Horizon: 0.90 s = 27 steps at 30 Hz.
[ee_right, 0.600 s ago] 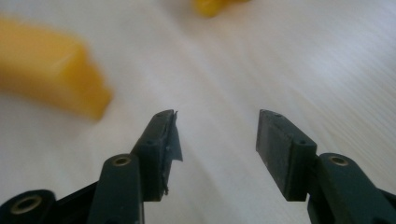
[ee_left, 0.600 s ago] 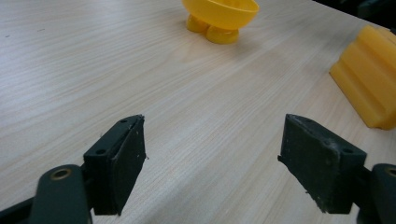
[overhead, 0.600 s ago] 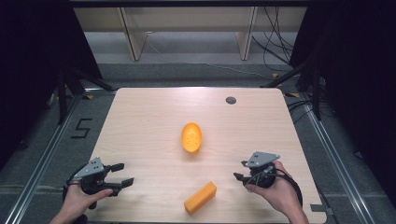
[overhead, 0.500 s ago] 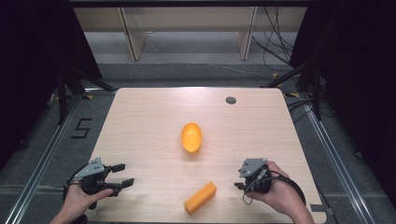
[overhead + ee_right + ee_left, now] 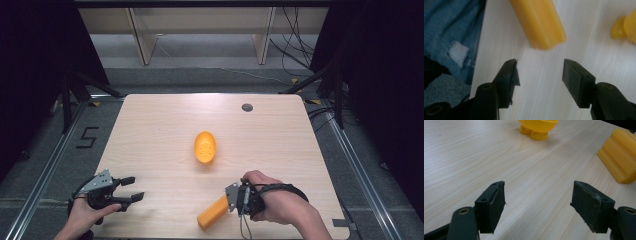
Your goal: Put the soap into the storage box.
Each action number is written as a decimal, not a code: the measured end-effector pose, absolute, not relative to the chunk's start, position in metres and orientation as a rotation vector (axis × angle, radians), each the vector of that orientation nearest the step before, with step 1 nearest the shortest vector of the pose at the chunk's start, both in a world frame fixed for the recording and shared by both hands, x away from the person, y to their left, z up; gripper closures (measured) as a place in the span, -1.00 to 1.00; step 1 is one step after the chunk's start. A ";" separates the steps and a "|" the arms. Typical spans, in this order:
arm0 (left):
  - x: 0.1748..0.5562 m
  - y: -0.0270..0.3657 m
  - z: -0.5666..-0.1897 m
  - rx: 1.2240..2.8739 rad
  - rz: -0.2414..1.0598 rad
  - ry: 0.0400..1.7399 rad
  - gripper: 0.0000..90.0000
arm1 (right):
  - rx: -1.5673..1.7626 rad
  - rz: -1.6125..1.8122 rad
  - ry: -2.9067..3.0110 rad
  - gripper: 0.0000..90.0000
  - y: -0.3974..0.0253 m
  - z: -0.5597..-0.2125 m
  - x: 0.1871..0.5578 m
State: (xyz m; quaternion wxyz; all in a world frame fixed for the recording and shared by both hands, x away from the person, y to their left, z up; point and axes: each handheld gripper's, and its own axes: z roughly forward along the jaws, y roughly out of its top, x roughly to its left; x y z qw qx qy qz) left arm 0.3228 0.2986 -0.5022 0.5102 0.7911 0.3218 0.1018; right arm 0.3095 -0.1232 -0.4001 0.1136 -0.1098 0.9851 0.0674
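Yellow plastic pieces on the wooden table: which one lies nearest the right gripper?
The long ridged yellow block, just ahead of its open jaws; the rounded yellow bowl-like piece sits farther up the table.

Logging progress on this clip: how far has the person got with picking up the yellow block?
Nothing is grasped yet. The right tool is open and aimed at the near end of the yellow block, which lies flat on the table. The left tool waits open at the table's near left. Closing on the block and lifting remain; the yellow bowl sits untouched mid-table.
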 end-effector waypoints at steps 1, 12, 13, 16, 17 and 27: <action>0.323 0.299 -0.503 1.903 0.240 0.773 -0.42 | -0.350 0.197 2.895 -0.01 -0.117 -0.399 0.309; 0.323 0.298 -0.503 1.910 0.233 0.764 -0.42 | -0.608 0.136 2.926 -0.07 -0.063 -0.406 0.313; 0.323 0.298 -0.503 1.910 0.232 0.761 -0.42 | -0.549 0.117 2.954 -0.08 -0.062 -0.408 0.312; 0.322 0.298 -0.503 1.914 0.234 0.761 -0.42 | -0.657 0.100 2.948 -0.10 -0.054 -0.415 0.318; 0.322 0.298 -0.503 1.915 0.234 0.760 -0.42 | -0.563 0.076 2.979 -0.10 -0.054 -0.418 0.315; 0.322 0.298 -0.503 1.912 0.238 0.766 -0.42 | -0.592 0.033 3.031 0.05 -0.045 -0.438 0.316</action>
